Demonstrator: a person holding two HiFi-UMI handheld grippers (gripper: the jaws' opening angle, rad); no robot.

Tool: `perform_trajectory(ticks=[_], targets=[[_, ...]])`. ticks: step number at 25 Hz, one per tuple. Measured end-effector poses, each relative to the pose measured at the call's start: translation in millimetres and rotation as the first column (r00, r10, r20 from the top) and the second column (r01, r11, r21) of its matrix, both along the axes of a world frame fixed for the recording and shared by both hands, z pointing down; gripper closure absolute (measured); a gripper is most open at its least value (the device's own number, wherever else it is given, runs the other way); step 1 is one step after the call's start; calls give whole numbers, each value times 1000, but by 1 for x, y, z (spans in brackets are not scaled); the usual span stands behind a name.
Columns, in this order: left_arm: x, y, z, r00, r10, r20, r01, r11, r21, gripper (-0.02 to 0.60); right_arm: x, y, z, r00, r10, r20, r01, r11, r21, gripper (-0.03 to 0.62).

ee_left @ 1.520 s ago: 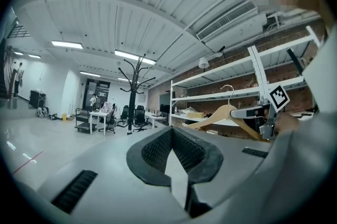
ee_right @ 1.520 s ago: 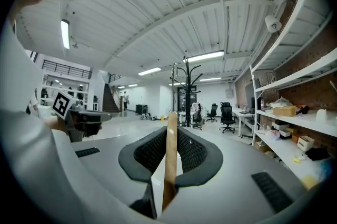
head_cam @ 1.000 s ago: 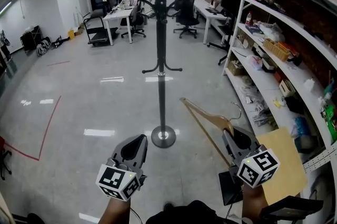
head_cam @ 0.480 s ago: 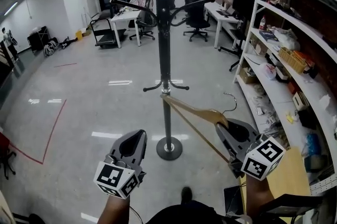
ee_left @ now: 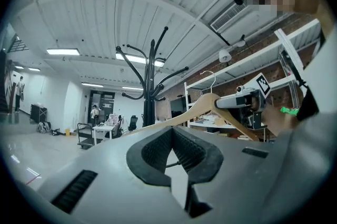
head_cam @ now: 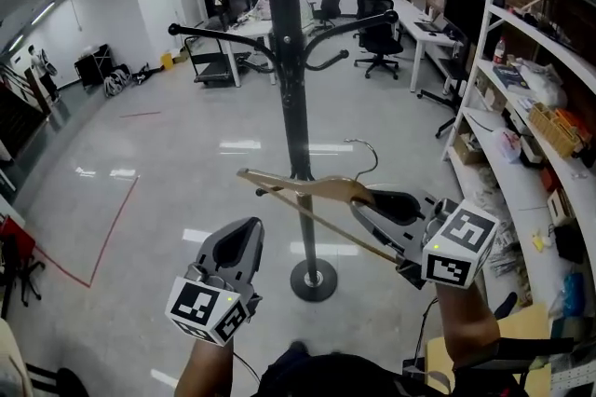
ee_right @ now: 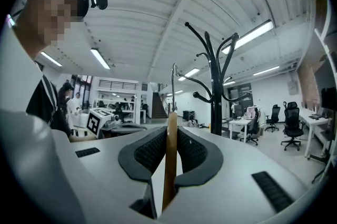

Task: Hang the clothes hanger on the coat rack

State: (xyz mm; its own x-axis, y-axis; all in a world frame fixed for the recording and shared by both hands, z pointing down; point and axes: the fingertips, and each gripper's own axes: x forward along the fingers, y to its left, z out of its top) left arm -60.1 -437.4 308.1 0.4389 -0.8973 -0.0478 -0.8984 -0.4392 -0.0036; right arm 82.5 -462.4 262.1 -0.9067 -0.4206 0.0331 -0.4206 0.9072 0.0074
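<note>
Office floor; rack (head_cam: 291,60) stood ahead. Right gripper (head_cam: 361,204) was clamped on hanger (head_cam: 307,185) shoulder: light, stiff, likely slick wood. Left gripper (head_cam: 250,232) was closed, empty.

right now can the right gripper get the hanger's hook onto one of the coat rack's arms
Probably yes. The right gripper is shut on the hanger, whose hook sits just beside the coat rack pole, below the arms. Nothing stands between them; it only needs raising.
</note>
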Motion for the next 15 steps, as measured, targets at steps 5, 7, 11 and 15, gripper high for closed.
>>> perform_trajectory(ticks=[5, 7, 11, 15], targets=[[-8, -29, -7, 1000, 17, 5, -17, 1000, 14, 581, -25, -34, -10, 996, -80, -26, 81, 997, 4, 537], [-11, -46, -7, 1000, 29, 1, -29, 999, 20, 581, -34, -50, -11, 994, -106, -35, 106, 994, 1, 537], [-21, -73, -8, 999, 47, -8, -47, 998, 36, 581, -52, -72, -8, 988, -141, -56, 141, 990, -8, 537], [-30, -98, -3, 998, 58, -15, -58, 998, 30, 581, -63, -100, 0, 985, -152, -82, 151, 988, -22, 537]])
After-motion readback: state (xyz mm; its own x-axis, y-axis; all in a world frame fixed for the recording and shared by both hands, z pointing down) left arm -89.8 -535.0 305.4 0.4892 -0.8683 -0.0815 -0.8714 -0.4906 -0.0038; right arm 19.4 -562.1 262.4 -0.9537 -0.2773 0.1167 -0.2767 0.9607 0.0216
